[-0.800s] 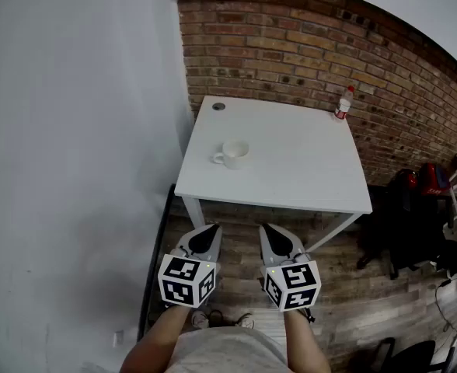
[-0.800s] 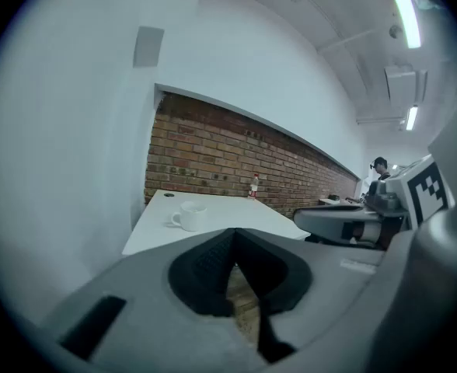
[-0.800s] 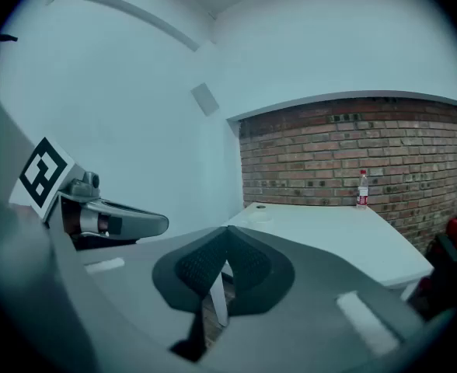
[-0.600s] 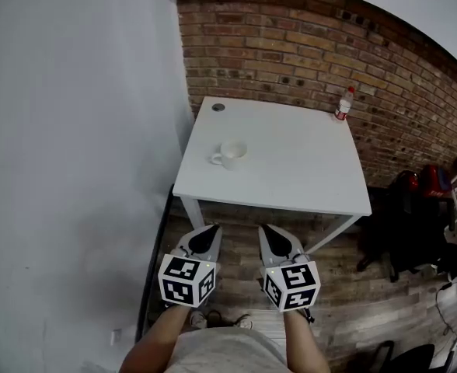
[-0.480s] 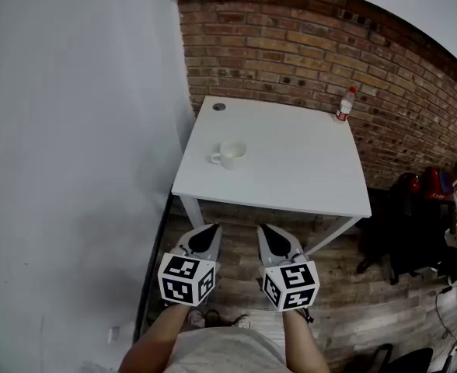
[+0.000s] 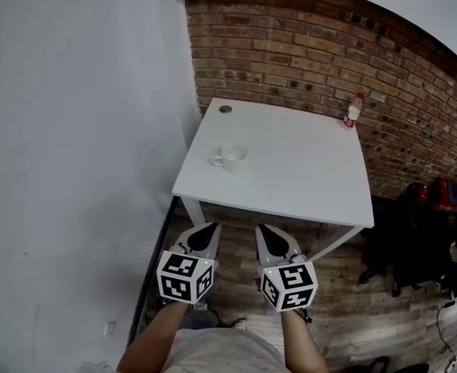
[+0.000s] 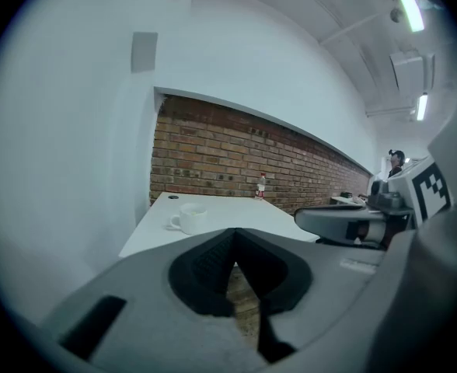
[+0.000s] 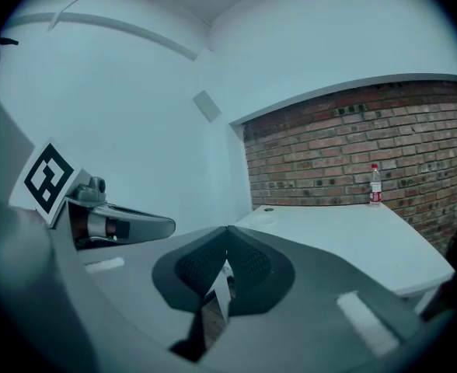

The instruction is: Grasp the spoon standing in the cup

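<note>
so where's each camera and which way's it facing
Head view: on the person's head, steeply down at table and cup; forearms, left tool, right tool show.
Left gripper view: on left tool, along its shut jaws toward the cup; right tool at right.
Right gripper view: on right tool, along its shut jaws toward the table; left tool at left.
All share table and bottle.

A white square table (image 6: 291,169) is set on a wood-plank floor (image 6: 345,270), its far edge placed against a brick wall (image 6: 306,45). A white cup (image 6: 232,157) with a handle is seen on the left part of the top. A small red-capped bottle (image 6: 354,109) is stood upright at the far right corner. A round grey disc (image 6: 225,109) is seen at the far left corner.
</note>
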Demonstrator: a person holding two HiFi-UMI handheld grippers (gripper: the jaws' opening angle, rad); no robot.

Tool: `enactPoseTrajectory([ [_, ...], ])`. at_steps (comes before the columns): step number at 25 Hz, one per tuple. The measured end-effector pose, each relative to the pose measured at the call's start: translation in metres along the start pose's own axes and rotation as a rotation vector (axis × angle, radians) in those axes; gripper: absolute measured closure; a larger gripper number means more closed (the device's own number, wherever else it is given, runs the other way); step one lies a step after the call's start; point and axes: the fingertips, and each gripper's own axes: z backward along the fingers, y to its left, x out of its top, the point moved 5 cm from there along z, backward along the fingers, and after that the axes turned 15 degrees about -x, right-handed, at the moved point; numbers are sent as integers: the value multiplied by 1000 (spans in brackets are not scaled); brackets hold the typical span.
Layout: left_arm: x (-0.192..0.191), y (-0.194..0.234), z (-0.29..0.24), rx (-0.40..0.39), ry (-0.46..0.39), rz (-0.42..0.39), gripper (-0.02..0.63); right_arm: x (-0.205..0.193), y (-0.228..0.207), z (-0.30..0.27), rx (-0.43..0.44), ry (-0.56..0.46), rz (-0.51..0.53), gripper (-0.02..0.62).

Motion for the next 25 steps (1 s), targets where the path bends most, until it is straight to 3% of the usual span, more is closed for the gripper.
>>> enactPoseTrajectory([
  [10, 18, 35, -36, -22, 7, 8, 611, 11, -5, -46, 18, 16, -1, 588],
  [25, 50, 143, -124, -117, 130, -133, 601, 31, -7, -161, -72, 71, -2, 588],
])
